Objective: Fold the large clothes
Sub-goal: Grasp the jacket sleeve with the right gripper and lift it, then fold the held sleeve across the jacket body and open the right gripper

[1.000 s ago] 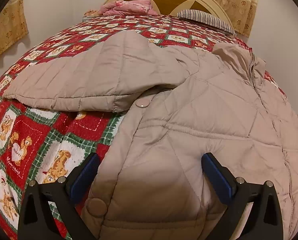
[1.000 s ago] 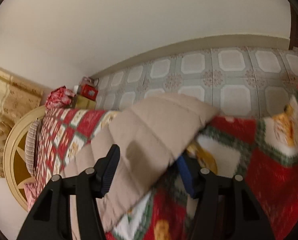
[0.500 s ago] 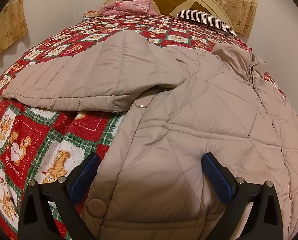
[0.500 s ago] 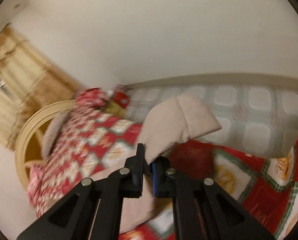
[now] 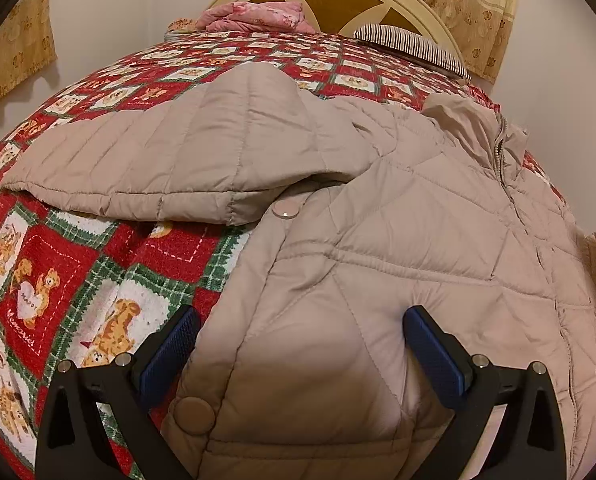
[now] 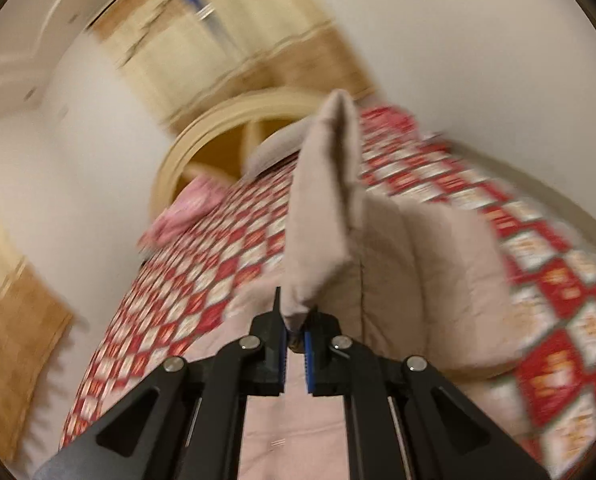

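since a moment ago the right tongs (image 6: 296,334) have swung the pinched sleeve (image 6: 322,216) up and round toward the headboard. they are squeezed tight on its cuff. the left tongs (image 5: 298,344) are wide apart over the puffy coat (image 5: 398,264) on the bed (image 5: 98,240), holding nothing. it looks soft, light and slidy, so grab edges and cuffs.

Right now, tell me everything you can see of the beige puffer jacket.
The beige puffer jacket looks like smooth quilted padded fabric with diamond stitching, a zip up to the collar, and round snaps along one edge. It lies spread on the red patchwork quilt, one sleeve folded across towards the body. The left tongs stand open over the hem. The right tongs are shut on a lifted sleeve end, which stands up, creased.
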`<state>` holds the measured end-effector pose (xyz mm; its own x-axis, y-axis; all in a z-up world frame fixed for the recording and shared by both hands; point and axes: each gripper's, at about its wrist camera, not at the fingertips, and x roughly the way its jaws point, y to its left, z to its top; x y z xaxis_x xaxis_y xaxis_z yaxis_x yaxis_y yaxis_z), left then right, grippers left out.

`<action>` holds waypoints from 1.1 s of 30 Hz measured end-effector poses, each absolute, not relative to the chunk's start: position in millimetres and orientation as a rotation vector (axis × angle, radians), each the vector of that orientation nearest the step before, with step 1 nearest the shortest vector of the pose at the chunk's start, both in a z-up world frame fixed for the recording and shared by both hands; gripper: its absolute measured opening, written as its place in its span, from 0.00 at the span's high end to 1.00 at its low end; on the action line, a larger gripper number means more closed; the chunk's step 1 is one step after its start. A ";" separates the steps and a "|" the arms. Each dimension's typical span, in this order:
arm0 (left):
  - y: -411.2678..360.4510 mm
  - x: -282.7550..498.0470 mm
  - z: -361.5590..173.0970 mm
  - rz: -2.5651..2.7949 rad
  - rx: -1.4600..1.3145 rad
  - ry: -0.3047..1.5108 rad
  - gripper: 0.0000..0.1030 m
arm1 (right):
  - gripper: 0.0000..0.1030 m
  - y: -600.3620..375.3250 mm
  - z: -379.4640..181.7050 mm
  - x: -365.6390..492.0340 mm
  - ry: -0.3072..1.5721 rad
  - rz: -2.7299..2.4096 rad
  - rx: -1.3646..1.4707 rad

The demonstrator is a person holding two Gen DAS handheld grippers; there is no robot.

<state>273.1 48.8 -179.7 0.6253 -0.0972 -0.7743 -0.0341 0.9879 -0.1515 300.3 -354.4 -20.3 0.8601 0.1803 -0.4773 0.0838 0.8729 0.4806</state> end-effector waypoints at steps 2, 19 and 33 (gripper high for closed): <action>49.6 272.9 -179.6 -0.039 -0.162 0.894 0.01 | 0.91 -313.2 -39.5 323.1 0.587 0.138 0.489; 52.1 272.4 -179.1 -0.048 -0.180 0.888 0.01 | 0.36 -213.0 -184.5 376.5 0.955 0.473 0.568; 51.8 273.4 -179.1 -0.044 -0.174 0.890 0.01 | 0.81 -305.9 -154.3 332.9 0.801 0.033 0.422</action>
